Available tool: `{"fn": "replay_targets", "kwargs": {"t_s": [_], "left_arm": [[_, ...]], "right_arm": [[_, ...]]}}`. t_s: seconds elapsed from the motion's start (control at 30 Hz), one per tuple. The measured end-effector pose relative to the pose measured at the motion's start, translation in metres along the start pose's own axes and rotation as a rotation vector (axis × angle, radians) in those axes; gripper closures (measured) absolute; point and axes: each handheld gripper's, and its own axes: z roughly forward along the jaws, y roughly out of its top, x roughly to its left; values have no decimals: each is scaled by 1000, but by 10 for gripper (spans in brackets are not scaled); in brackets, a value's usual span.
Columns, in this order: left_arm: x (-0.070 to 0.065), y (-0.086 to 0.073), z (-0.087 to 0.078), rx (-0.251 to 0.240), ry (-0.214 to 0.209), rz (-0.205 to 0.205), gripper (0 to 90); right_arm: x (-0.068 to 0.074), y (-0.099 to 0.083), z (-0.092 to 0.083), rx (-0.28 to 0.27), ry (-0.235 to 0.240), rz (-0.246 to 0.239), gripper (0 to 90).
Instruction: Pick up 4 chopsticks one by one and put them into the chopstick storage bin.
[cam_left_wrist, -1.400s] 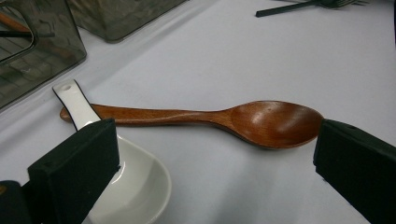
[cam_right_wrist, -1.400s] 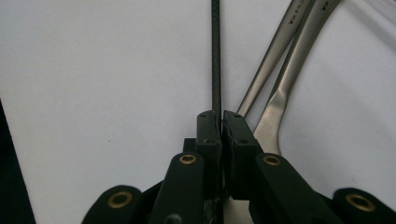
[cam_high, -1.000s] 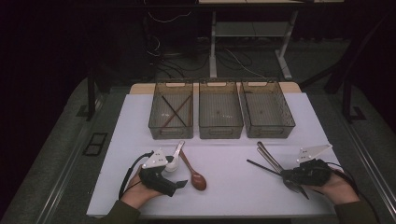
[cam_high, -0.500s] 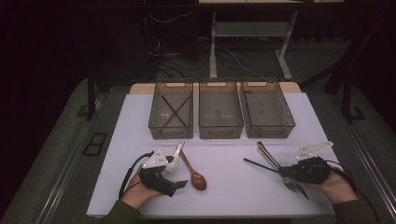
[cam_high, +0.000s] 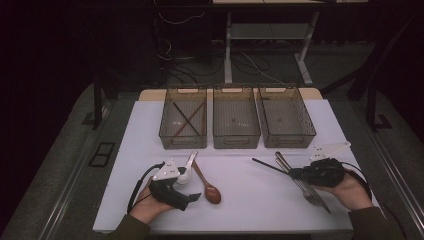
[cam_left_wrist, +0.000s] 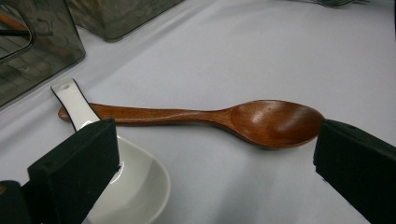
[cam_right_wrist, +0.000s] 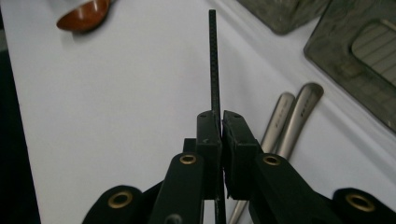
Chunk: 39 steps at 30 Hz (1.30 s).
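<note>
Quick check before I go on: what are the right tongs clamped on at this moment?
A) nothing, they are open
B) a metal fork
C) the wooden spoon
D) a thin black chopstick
D: in the right gripper view the right tongs are shut on a thin black chopstick that sticks out ahead of them, with the wooden spoon lying far off on the table.

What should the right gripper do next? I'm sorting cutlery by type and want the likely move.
Probably carry the black chopstick, clamped in the right gripper, over to the left bin. That bin already holds chopsticks, and the other two bins look empty.
</note>
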Motion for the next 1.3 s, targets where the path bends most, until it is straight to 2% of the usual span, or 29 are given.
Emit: {"fn": "replay_targets", "kwargs": {"t_s": [0.23,0.47,0.83,1.3], "left_arm": [[0,0,0,2,0,2,0],[0,0,0,1,1,2,0],[0,0,-1,-4,3,4,0],[0,0,-1,-5,0,2,0]], "right_arm": [[2,18,4,-39,4,19,850],[2,37,10,-63,-14,29,850],[7,70,24,-79,-38,51,850],[6,115,47,-100,-63,65,850]]}}
